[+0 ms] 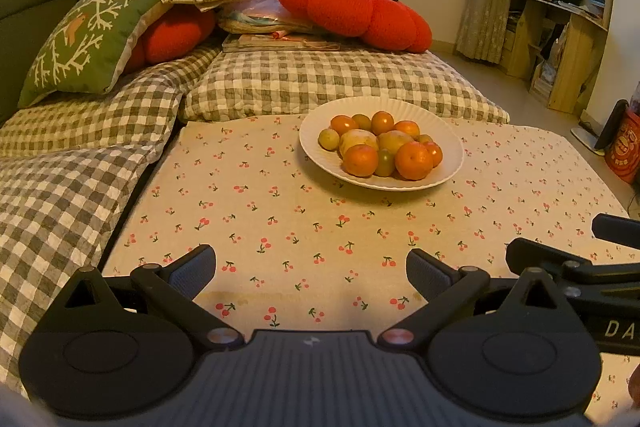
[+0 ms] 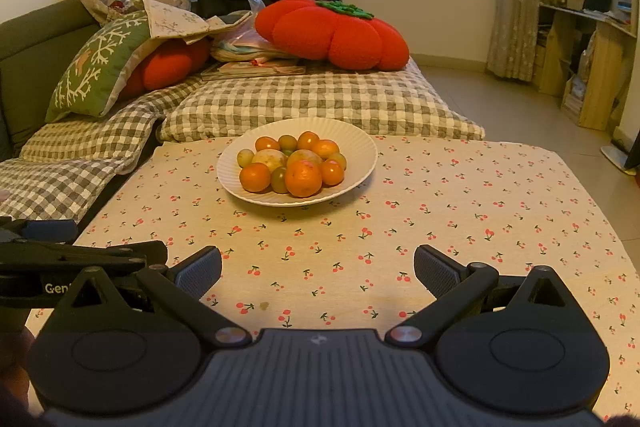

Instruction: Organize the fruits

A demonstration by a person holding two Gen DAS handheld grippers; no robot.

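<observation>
Two hand-held grippers in view, both held low over the near edge of the bench [image 2: 440, 195], which is covered by a cherry-print cloth [image 1: 280, 211]. Left hand-held gripper [image 1: 311, 271]: jaws spread wide, nothing between the pads. Right hand-held gripper [image 2: 318, 271]: jaws likewise wide, nothing held. Each appears at the edge of the other's camera, side by side.

One white ribbed plate [image 2: 360, 147] sits on the far half of the bench, well apart from both grippers. Fruit is heaped in its middle, pieces touching. Count from the right wrist view: about six orange citrus, largest one [image 2: 303, 178] at the near side; two pale yellow larger fruits [image 2: 269, 159] in the centre; about four small greenish ones [image 2: 245, 157]. Some pieces are partly hidden, so the total of roughly twelve is approximate.

Beyond the bench: a sofa with grey checked covers [image 1: 320, 83], one green patterned cushion [image 1: 88, 39], two red tomato-shaped cushions, the larger [image 1: 356, 11] at far right.
</observation>
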